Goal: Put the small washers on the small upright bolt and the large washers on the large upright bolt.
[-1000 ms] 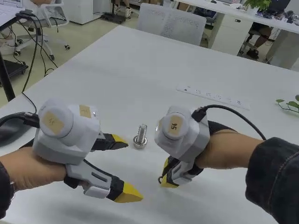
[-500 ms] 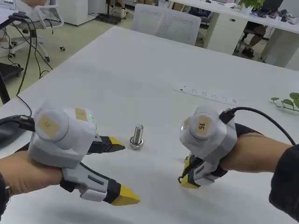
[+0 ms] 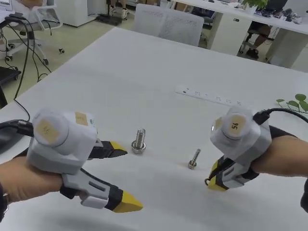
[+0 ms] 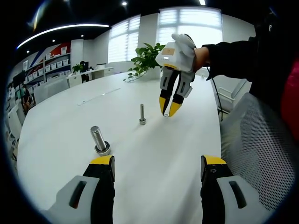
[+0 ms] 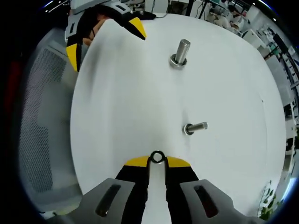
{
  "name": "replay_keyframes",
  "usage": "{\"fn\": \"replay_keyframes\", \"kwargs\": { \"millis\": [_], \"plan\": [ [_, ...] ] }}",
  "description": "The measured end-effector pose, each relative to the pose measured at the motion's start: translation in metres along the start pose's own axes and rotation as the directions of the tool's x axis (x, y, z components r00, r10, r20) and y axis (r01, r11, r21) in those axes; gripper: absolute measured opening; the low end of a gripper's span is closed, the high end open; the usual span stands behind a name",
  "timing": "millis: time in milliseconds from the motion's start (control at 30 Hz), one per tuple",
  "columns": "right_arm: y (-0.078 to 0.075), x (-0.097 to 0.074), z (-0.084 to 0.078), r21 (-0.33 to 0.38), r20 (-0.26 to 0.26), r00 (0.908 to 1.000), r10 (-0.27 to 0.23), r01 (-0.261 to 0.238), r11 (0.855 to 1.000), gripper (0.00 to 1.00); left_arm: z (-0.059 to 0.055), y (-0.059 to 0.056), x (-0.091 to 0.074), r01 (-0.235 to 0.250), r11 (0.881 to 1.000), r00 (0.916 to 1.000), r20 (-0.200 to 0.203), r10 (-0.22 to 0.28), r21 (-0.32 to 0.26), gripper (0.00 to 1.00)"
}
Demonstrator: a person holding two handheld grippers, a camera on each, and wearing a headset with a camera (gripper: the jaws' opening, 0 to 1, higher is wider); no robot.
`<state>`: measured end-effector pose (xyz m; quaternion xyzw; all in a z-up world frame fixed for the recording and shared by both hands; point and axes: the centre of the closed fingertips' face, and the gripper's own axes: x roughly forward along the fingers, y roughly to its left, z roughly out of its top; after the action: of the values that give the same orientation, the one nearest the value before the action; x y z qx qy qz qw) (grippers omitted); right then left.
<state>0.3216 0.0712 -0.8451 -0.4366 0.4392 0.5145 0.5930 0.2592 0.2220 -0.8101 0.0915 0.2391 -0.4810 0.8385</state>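
Left hand-held gripper (image 3: 122, 175): jaws spread wide with nothing between them, held low over the near left part of the bench (image 3: 144, 72). Its yellow tips point toward the middle of the bench. In its own view (image 4: 157, 161) I see bare white bench between the two tips.

Large bolt (image 3: 139, 140): upright on its wide base, thread up, just beyond the left hand-held gripper's far tip and not touching it. In the left gripper view it stands just ahead of one tip (image 4: 97, 139). I cannot tell whether a washer sits around its foot.

Small bolt (image 3: 194, 159): upright on its head, to the right of the large bolt and apart from it. It stands between the large bolt and the right hand-held gripper (image 3: 215, 179), nearer the latter. The left gripper view shows it straight and free-standing (image 4: 142, 114).

Right hand-held gripper: jaws drawn almost together, tips angled down toward the bench, beside the small bolt but not touching it. In its own view (image 5: 157, 161) a small washer (image 5: 157, 157) is pinched at the very tips, a thin metal ring with its hole facing the camera. From there the small bolt (image 5: 195, 127) lies close ahead and the large bolt (image 5: 180, 52) farther off, with the left hand-held gripper (image 5: 105, 42) beyond.

Around them: a white power strip (image 3: 209, 98) lies flat farther back on the bench, a plant (image 3: 293, 103) shows at the right edge, and a mesh chair (image 3: 166, 21) stands at the far side.
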Motion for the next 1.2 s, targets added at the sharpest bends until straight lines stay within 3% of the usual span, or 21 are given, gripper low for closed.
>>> {"fn": "replay_keyframes", "kwargs": {
  "millis": [333, 800, 1200],
  "plan": [
    [-0.023, -0.020, -0.004, 0.014, 0.002, 0.9989, -0.047, 0.047, 0.999, 0.13, 0.000, 0.003, 0.000, -0.005, 1.000, 1.0000, 0.003, 0.005, -0.002, 0.75],
    [-0.036, -0.031, 0.032, -0.036, 0.036, 0.9964, -0.077, 0.078, 0.996, 0.13, 0.000, 0.005, -0.001, -0.017, 1.000, 0.9998, 0.007, 0.017, -0.006, 0.74],
    [-0.042, -0.025, 0.046, -0.076, 0.022, 0.9977, -0.064, 0.066, 0.995, 0.13, 0.001, 0.006, -0.003, -0.027, 1.000, 0.9995, 0.015, 0.027, -0.011, 0.74]
  ]
}}
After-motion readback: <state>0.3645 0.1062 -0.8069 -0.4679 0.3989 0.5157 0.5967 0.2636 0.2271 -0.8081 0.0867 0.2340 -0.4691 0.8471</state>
